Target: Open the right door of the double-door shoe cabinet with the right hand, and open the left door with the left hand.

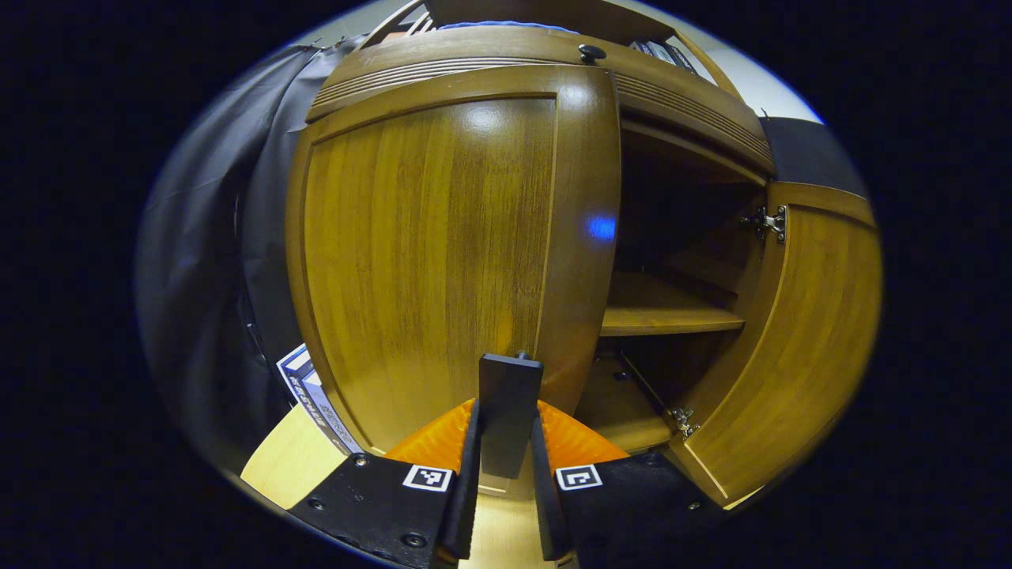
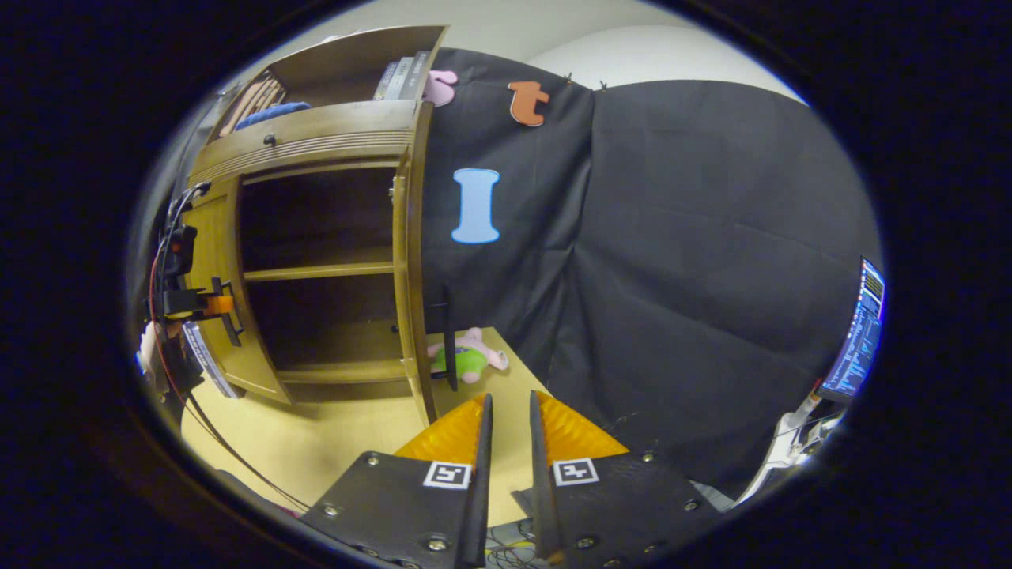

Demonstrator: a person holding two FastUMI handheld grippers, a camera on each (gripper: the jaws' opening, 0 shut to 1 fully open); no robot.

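While the left gripper (image 1: pixel 506 466) clamps the left door's (image 1: pixel 443 253) handle (image 1: pixel 508 411), the right gripper (image 2: pixel 506 466) sits nearly closed, empty; right door (image 2: pixel 413 261) open, no readable writing.

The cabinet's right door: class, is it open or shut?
Open. The right door is swung out on its hinges, exposing the inner shelf; the right gripper view sees it edge-on.

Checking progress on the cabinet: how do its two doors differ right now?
The right door is swung wide, its inner face and hinges showing; the left door stands only partly open and shows its outer face. The left gripper has its fingers closed on the left door's handle, while the right gripper holds nothing, away from the right door. Both doors are glossy brown wood.
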